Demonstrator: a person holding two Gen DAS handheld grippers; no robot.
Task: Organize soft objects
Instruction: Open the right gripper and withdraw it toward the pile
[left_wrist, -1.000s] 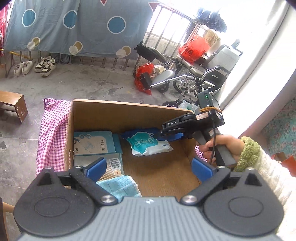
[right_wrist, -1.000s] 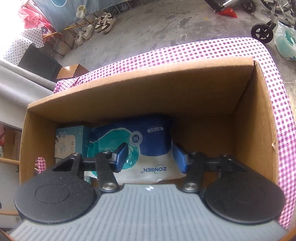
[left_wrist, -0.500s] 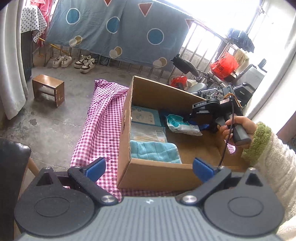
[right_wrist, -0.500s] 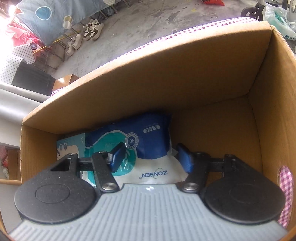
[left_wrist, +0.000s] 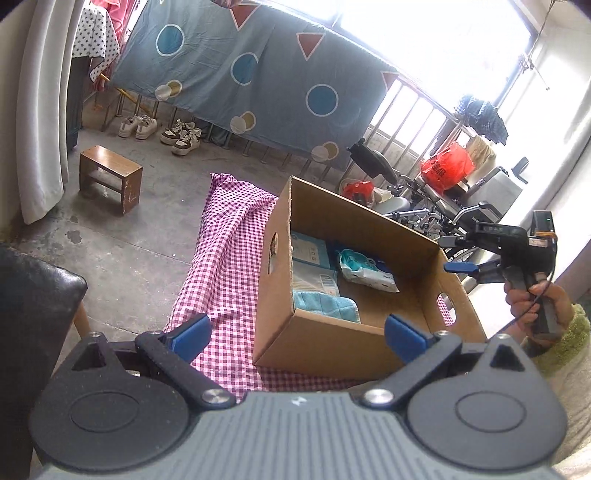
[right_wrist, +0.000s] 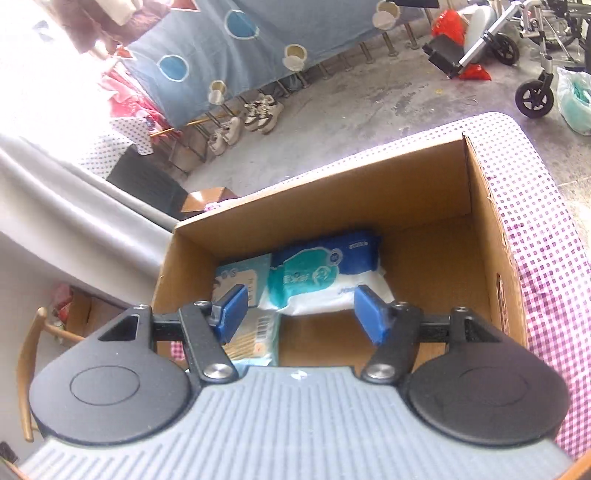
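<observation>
An open cardboard box stands on a pink checked cloth. Inside lie a white-and-teal wipes pack on a dark blue pack, a teal carton, a barcoded packet and a folded light-blue towel. My left gripper is open and empty, outside the box's near wall. My right gripper hovers above the box over the wipes pack, open, with nothing between its pads. A hand holds it at the box's right side.
A wooden stool and shoes are on the concrete floor at left. A black chair seat is close on the near left. Wheelchairs stand behind the box. The right half of the box floor is bare.
My left gripper drew back from over the box to outside its near wall. My right gripper lifted up off the wipes pack, which stays in the box, and its jaws widened slightly.
</observation>
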